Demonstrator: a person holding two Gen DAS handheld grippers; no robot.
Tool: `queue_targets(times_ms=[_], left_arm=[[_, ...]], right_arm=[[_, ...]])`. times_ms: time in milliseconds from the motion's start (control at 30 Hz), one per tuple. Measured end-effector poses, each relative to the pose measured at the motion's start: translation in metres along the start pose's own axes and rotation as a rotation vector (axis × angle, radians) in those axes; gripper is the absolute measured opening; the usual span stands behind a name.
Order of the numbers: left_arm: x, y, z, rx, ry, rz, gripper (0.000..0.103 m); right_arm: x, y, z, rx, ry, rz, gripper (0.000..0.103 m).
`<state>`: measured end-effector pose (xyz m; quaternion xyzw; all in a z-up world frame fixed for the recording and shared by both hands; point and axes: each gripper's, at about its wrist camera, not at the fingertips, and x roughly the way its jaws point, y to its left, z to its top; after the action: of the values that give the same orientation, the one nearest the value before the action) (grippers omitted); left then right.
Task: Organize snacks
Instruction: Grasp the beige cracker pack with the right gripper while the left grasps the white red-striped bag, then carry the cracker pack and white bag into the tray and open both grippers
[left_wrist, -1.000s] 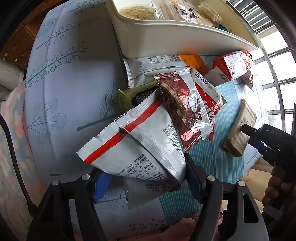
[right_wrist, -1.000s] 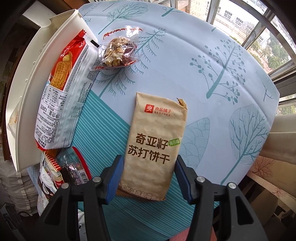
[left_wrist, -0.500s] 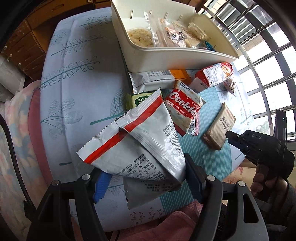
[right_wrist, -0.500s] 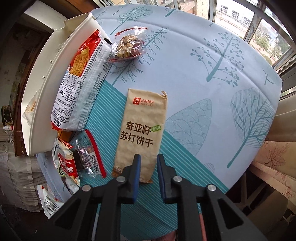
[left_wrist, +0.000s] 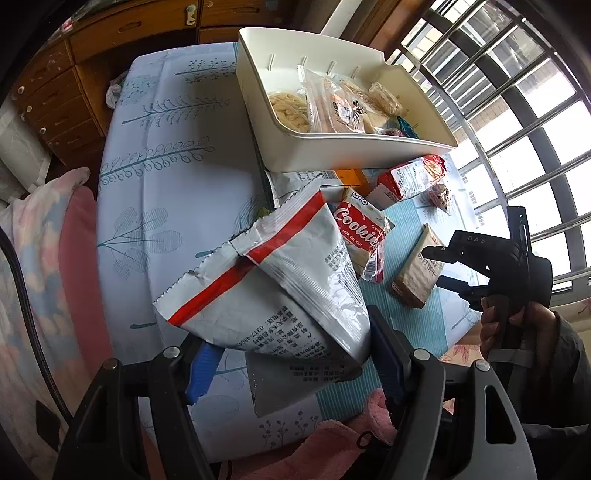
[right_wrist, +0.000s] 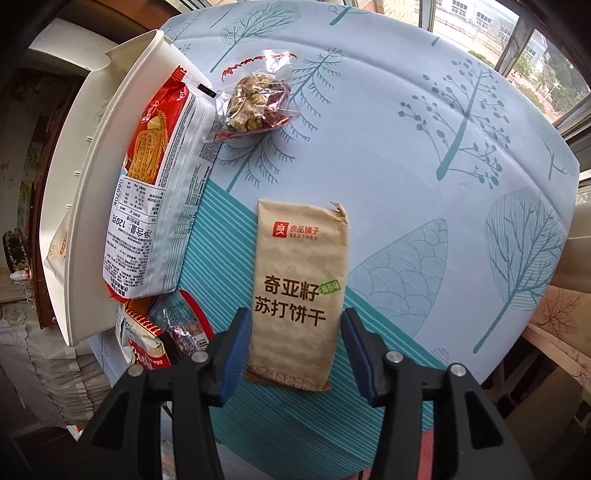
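My left gripper (left_wrist: 291, 362) is shut on a silver snack bag with a red stripe (left_wrist: 280, 288) and holds it above the table. A white bin (left_wrist: 332, 147) with several snacks inside stands at the far side. My right gripper (right_wrist: 295, 350) is open, its fingers on either side of the near end of a brown cracker pack (right_wrist: 299, 291) that lies on the table. The pack also shows in the left wrist view (left_wrist: 417, 273), with the right gripper (left_wrist: 439, 266) by it.
A red Cookies pack (left_wrist: 362, 232), a red and white biscuit bag (right_wrist: 155, 192) against the bin's wall (right_wrist: 96, 184), and a clear packet of nuts (right_wrist: 255, 107) lie on the tree-print tablecloth (right_wrist: 424, 147). Window bars (left_wrist: 517, 110) stand to the right.
My left gripper has risen and pulled back with the silver bag. My right gripper was shut half a second ago; it has opened and now straddles the brown pack.
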<state>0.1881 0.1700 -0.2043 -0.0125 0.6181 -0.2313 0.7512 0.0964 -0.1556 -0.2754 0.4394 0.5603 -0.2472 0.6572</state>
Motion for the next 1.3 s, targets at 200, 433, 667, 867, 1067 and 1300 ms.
queue_targets(times_ms=[200, 433, 667, 867, 1067, 1300], left_arm=[[0.001, 0.003, 0.003, -0.016, -0.012, -0.016, 0.071], [-0.004, 0.006, 0.005, -0.018, -0.032, -0.017, 0.07], [-0.008, 0.011, 0.005, -0.031, -0.04, -0.015, 0.071], [-0.007, 0.01, 0.004, -0.029, -0.037, -0.013, 0.071], [-0.008, 0.001, 0.01, -0.007, -0.042, -0.017, 0.07], [-0.011, -0.018, 0.025, 0.025, -0.044, -0.037, 0.071]], right_arm=[[0.008, 0.014, 0.005, -0.028, 0.021, -0.089, 0.057], [0.018, 0.033, 0.005, -0.044, 0.027, -0.175, 0.059], [0.031, 0.065, 0.004, -0.097, 0.02, -0.265, 0.059], [0.038, 0.085, -0.012, -0.159, 0.001, -0.297, 0.057], [0.033, 0.077, -0.017, -0.152, 0.025, -0.263, 0.056], [0.022, 0.062, -0.024, -0.132, 0.031, -0.235, 0.056]])
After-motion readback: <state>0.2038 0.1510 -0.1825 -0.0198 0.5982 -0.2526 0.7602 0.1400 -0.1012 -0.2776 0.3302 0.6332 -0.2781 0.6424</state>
